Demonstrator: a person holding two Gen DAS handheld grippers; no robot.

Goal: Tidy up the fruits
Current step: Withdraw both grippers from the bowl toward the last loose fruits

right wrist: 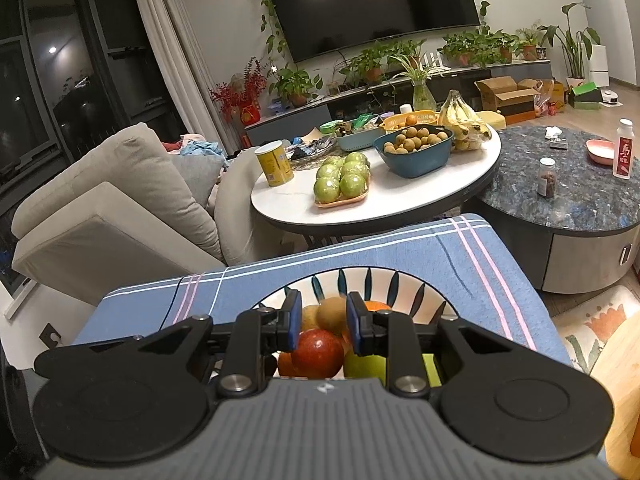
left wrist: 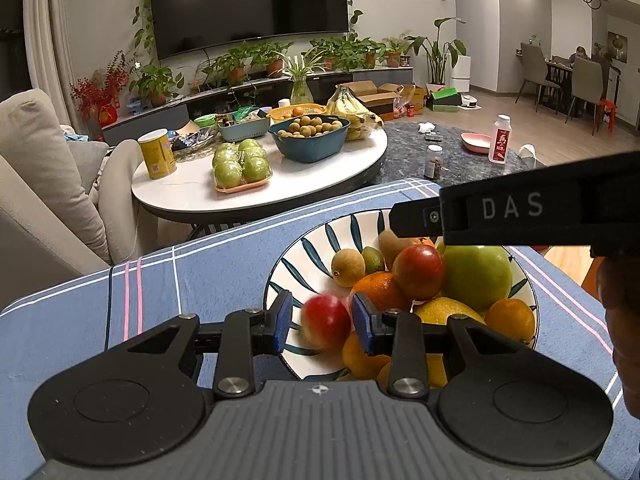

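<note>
On the blue striped cloth (left wrist: 200, 280) sits one white bowl (left wrist: 304, 256) with dark leaf marks, near the cloth's far right corner, and the fruit is heaped inside it. From the left wrist view I count two red apples, one big green apple (left wrist: 478, 276), about four oranges or yellow citrus, one small green lime (left wrist: 373, 260) and two brownish fruits at the back of the heap. The left gripper (left wrist: 320, 322) hangs over the bowl's near rim with its jaws narrow; a blurred red apple (left wrist: 326, 322) lies between its blue pads, though I cannot tell if they press on it. The second red apple (left wrist: 418, 272) rests higher on the heap. Only this view shows the right gripper's black finger crossing above the bowl's far side, and a hand at the right edge.

The right wrist view shows fewer fruits: one red apple (right wrist: 318, 354), a brown fruit (right wrist: 332, 314), orange and green patches. The right gripper (right wrist: 322, 324) hovers above them, jaws close together with nothing clamped between them. Only this view shows the dark window and the whole grey sofa (right wrist: 120, 200).
</note>
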